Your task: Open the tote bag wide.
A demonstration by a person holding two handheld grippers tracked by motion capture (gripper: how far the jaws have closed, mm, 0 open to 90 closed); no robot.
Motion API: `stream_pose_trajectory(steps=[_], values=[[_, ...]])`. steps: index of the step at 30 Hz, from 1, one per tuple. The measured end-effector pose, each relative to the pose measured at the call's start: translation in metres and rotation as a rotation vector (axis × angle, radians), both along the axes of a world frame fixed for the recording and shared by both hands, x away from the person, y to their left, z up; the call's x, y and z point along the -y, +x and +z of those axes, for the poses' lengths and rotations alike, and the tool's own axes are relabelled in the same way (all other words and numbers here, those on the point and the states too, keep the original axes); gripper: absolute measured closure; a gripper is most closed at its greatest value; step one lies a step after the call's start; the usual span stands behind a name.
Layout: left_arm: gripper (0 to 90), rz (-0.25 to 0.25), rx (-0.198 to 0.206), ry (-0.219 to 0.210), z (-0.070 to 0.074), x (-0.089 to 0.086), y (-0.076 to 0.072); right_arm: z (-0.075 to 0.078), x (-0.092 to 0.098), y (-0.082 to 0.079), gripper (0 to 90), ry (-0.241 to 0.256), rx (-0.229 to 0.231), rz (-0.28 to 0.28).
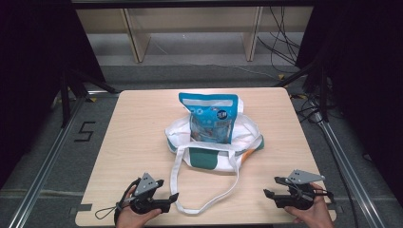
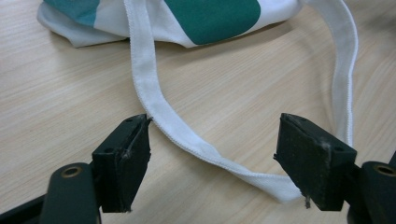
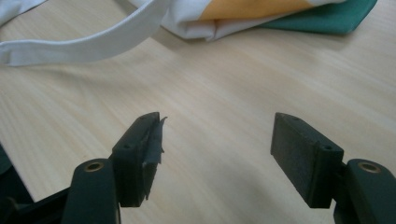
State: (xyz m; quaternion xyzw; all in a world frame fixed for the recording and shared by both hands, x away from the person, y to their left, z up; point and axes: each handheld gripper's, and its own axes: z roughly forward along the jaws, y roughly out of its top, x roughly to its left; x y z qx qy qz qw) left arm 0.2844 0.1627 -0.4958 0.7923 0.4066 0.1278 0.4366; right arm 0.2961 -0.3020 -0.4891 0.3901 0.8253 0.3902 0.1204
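The pale wooden tabletop (image 1: 138, 137) has a fine straight grain and a smooth, faintly satin finish. On it lies a soft white cloth tote bag (image 1: 209, 142) with green and orange patches, its fabric matt and loosely creased. Its long white woven strap (image 2: 154, 100) shows a ribbed weave and stitched edges. The blue and white plastic pouch (image 1: 211, 118) looks glossy and slightly crinkled. The left hand-held gripper (image 2: 212, 161) carries matt black pads, rough and frayed at the edges, on smooth black plastic arms with brass-coloured eyelets. The right hand-held gripper (image 3: 217, 158) has the same dull black pads, one with a torn, peeling lining.
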Motion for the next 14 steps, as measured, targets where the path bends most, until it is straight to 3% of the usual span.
stream_pose_trajectory(steps=[2,4,6,7,8,9,10,12,14], values=[[25.3,0.001,0.01,0.002,-0.0004,-0.0007,0.001,-0.0007,0.0027,-0.001,34.5,-0.018,0.018,0.005],[25.3,0.003,0.012,-0.005,-0.0012,0.0001,0.0012,-0.0021,0.003,-0.0026,34.5,-0.004,-0.016,0.002],[25.2,0.003,0.013,-0.006,-0.0012,0.0004,0.0013,-0.0026,0.0059,-0.0006,34.5,-0.026,0.022,0.003],[25.2,0.004,0.012,-0.006,-0.0011,0.0002,0.0014,-0.0034,0.0066,0.0001,34.5,-0.021,0.004,0.006],[25.2,-0.012,0.01,0.028,0.0,-0.0026,0.0019,-0.0035,0.007,0.0003,34.5,-0.02,0.004,0.002],[25.2,-0.015,0.011,0.031,0.0,-0.0032,0.0022,-0.0032,0.0073,0.0004,34.5,-0.025,0.008,0.0],[25.2,0.005,0.012,0.004,-0.0009,-0.0013,0.002,-0.0033,0.0073,0.0005,34.4,-0.024,0.005,0.002],[24.9,0.009,0.013,-0.004,-0.0012,-0.0017,0.0024,-0.0036,0.0082,0.0025,34.3,-0.018,-0.017,0.036],[24.7,-0.005,0.008,0.022,0.0001,-0.0046,0.003,-0.0035,0.0083,0.0022,34.2,-0.034,0.012,0.014]])
